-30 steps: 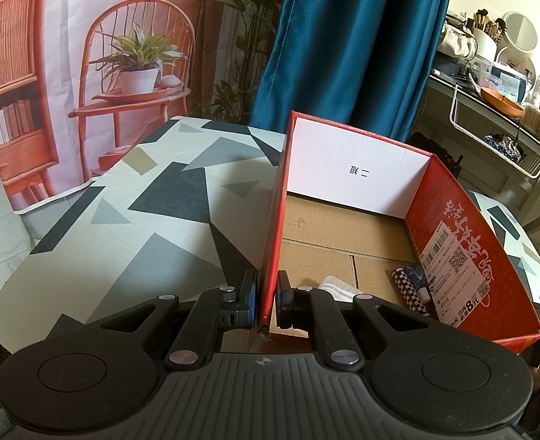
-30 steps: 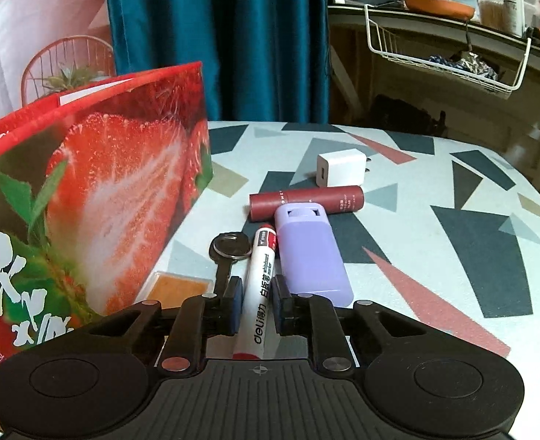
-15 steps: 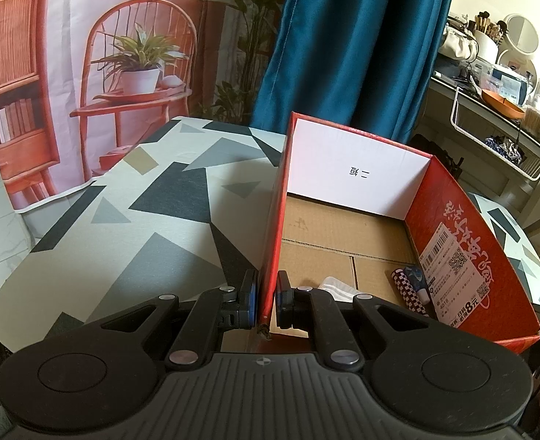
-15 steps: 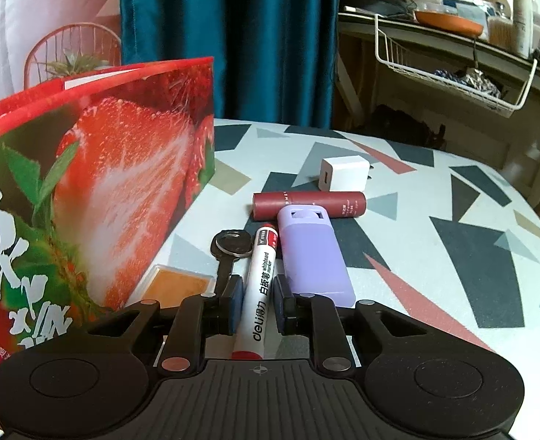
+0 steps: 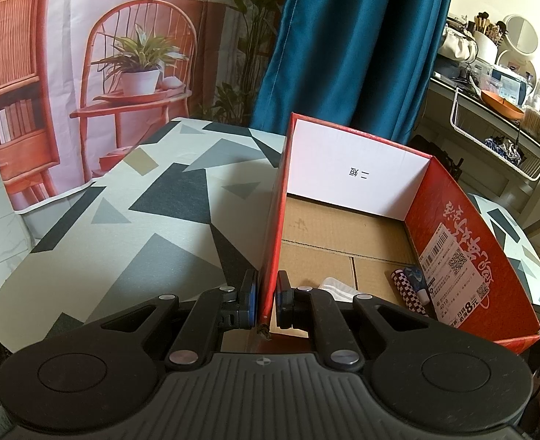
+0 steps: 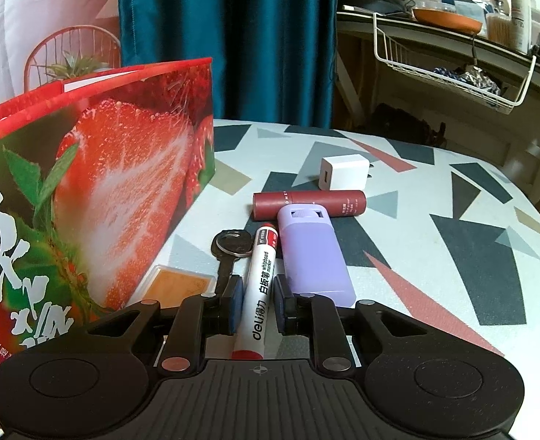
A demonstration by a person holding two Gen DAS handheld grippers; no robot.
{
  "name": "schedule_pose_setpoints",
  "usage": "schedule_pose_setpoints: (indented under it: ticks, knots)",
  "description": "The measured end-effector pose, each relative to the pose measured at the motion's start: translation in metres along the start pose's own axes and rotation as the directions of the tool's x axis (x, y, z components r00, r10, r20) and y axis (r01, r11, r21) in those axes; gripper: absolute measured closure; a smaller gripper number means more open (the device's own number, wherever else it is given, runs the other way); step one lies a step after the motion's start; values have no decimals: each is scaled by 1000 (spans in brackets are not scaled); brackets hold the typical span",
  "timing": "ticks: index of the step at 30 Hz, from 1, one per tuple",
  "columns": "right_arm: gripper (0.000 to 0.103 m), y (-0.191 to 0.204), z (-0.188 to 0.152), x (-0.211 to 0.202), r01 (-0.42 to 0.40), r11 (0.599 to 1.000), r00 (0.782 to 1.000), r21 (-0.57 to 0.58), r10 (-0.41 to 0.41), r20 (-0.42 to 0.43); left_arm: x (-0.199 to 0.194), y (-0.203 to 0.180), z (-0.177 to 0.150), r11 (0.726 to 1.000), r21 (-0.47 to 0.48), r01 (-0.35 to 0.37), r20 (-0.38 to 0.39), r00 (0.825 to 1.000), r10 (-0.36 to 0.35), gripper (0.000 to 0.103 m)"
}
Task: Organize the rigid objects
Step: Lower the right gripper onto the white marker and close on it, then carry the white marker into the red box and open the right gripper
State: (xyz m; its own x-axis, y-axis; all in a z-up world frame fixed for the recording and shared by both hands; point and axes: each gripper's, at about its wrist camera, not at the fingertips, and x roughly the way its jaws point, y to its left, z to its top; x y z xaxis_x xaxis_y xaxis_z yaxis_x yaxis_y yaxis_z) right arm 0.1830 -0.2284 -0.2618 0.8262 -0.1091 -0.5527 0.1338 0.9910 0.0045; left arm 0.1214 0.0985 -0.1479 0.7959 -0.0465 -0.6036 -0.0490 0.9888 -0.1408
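Note:
My left gripper (image 5: 264,302) is shut on the left wall of the red cardboard box (image 5: 271,227); the box shows in the right wrist view by its strawberry side (image 6: 97,190). Inside lie a checkered tube (image 5: 407,291) and a white item (image 5: 335,286). My right gripper (image 6: 257,302) is shut on a white whiteboard marker (image 6: 259,286) with a red cap. Beside it lie a purple case (image 6: 312,253), a dark red tube (image 6: 308,203), a key (image 6: 229,249), an orange pad (image 6: 180,282) and a white charger (image 6: 343,178).
The table (image 6: 434,256) has a geometric-pattern cloth (image 5: 141,220). A blue curtain (image 6: 226,36) hangs behind. A shelf with a white wire basket (image 6: 449,69) and clutter stands at the right. A printed backdrop (image 5: 86,55) is at the left.
The right wrist view has shifted slightly; the marker stays between the right fingers. The left gripper keeps its hold on the box wall.

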Motion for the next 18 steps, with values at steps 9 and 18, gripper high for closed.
schedule_pose_setpoints:
  ticks: [9,18]
  knots:
    - [86,1,0,0,4,1000,1000,-10,-4,-2,0,1,1,1000,1,-1,-1,1000,1,92]
    - [89,-4,0,-5,-12,1000,1000,24,12,13,-2,2,1,1000,4,1,3,1000,-1,92]
